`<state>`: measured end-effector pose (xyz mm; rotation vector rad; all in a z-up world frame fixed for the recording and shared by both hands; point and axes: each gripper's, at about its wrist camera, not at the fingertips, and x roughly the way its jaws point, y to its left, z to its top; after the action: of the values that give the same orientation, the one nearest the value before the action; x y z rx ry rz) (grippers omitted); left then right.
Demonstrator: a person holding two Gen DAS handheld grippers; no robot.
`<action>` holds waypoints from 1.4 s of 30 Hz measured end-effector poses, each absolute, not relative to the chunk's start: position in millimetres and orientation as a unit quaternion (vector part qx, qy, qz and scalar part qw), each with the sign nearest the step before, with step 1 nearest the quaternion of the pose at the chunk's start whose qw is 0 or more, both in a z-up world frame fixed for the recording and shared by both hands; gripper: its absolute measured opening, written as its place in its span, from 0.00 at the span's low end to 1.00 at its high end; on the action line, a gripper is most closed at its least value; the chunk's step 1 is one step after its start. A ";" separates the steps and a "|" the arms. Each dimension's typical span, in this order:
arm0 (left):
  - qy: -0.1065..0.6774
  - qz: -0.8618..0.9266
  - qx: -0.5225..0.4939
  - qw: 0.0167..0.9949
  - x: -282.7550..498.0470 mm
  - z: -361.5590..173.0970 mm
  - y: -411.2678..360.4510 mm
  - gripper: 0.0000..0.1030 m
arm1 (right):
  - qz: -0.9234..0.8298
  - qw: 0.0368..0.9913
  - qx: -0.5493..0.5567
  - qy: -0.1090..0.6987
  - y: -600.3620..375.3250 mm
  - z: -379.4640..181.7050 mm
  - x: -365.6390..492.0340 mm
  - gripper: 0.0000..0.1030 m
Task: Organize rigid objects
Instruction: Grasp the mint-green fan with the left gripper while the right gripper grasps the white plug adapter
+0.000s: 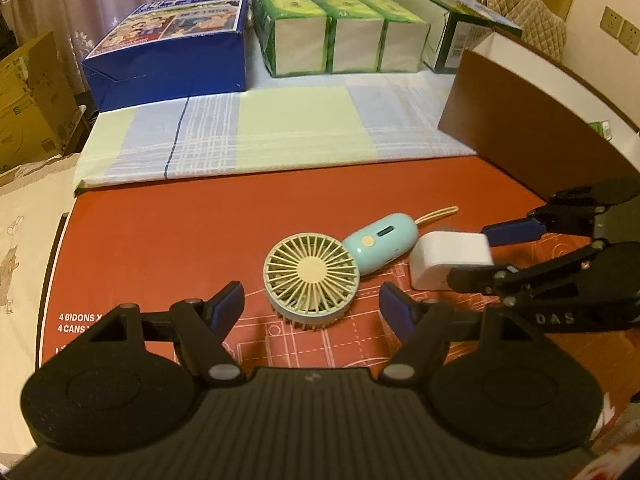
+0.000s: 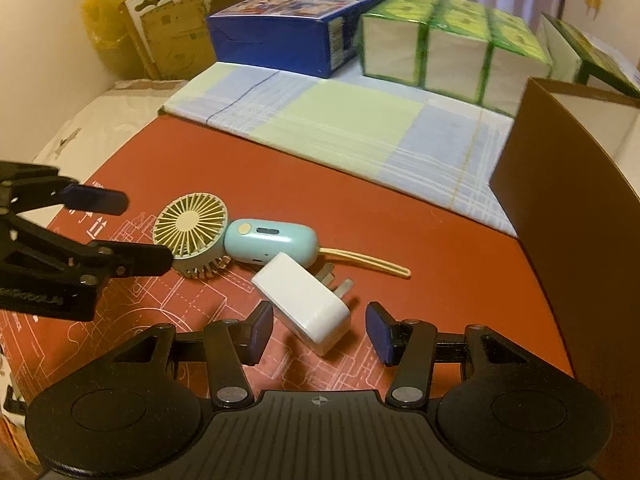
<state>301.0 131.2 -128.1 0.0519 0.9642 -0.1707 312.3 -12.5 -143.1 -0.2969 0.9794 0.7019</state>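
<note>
**Charger and handheld fan wait on the red board, both grippers spread**

The white plug-in charger (image 2: pixel 306 304) lies on its side on the red printed board (image 2: pixel 360 216), prongs pointing away, just beside the mint handheld fan (image 2: pixel 224 242), whose handle nearly touches the charger's far corner. The right gripper (image 2: pixel 318 330) stands with its jaws apart, straddling the near end of the charger without clamping it. The left gripper (image 1: pixel 312 308) is likewise spread wide, its pads either side of the fan's round grille (image 1: pixel 310 274) and not touching.

To take the charger cleanly, the right gripper should probably ease forward until the pads bear on the flat long faces, near the body's middle, then close; a grip on the rounded end looks likely to slip. Lifting straight up would keep the prongs from dragging the fan's yellow wrist strap (image 2: pixel 368 262).

The open brown box (image 2: pixel 560 200) at the right edge looks the likely destination. A folded checked cloth (image 2: pixel 360 128), a blue carton (image 2: pixel 296 32) and green-wrapped tissue packs (image 2: pixel 452 48) lie beyond, well apart from the work.
</note>
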 end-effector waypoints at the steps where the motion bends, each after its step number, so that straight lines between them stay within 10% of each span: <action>1: 0.464 -0.082 0.026 0.881 302.7 -130.0 132.0 0.69 | 0.330 0.813 -0.147 0.456 -10.7 -144.1 311.1 0.47; 10: 0.469 -0.096 0.042 0.877 318.1 -140.1 135.4 0.69 | 0.332 0.819 -0.162 0.439 -12.6 -147.1 305.1 0.30; 42: 0.470 -0.111 0.057 0.874 289.0 -158.7 84.7 0.57 | 0.179 0.861 -0.088 0.469 -95.5 -135.0 295.3 0.26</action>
<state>289.0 84.7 -158.7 0.1185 0.9812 -0.2320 295.3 -95.5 -135.0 -0.1854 0.9834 0.3762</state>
